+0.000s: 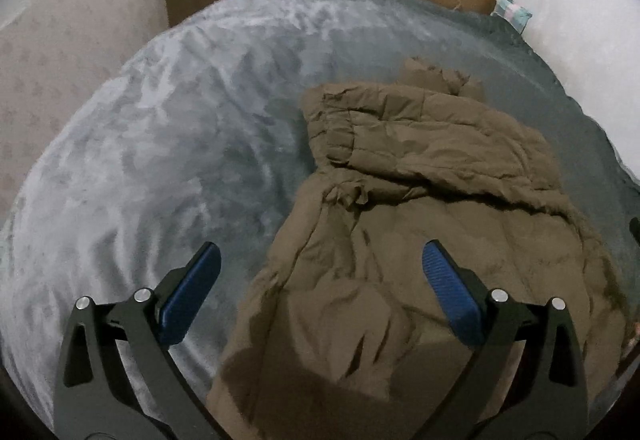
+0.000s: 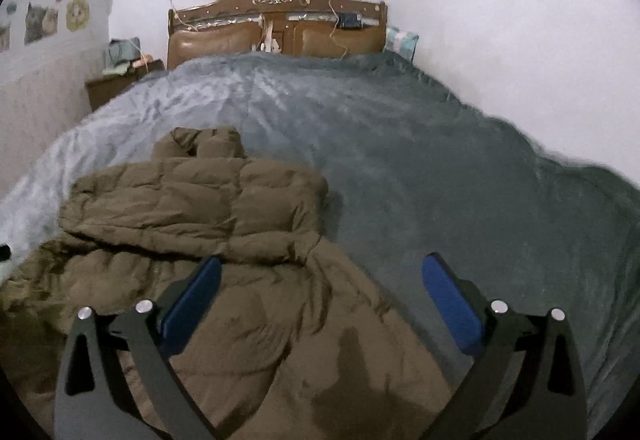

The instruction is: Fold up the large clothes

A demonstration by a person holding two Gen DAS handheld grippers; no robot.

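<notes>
A brown puffer jacket [image 1: 420,224] lies on the grey blanket of the bed [image 1: 180,127], its sleeves folded across the body. My left gripper [image 1: 322,260] is open and empty, held above the jacket's lower left edge. In the right wrist view the jacket [image 2: 208,224] lies at lower left with its collar toward the headboard. My right gripper [image 2: 322,272] is open and empty, above the jacket's lower right edge where it meets the blanket [image 2: 440,167].
A wooden headboard [image 2: 276,27] stands at the far end of the bed. A nightstand [image 2: 120,79] with items is at the far left. A pillow [image 2: 402,41] lies by the right wall. White walls close the right side.
</notes>
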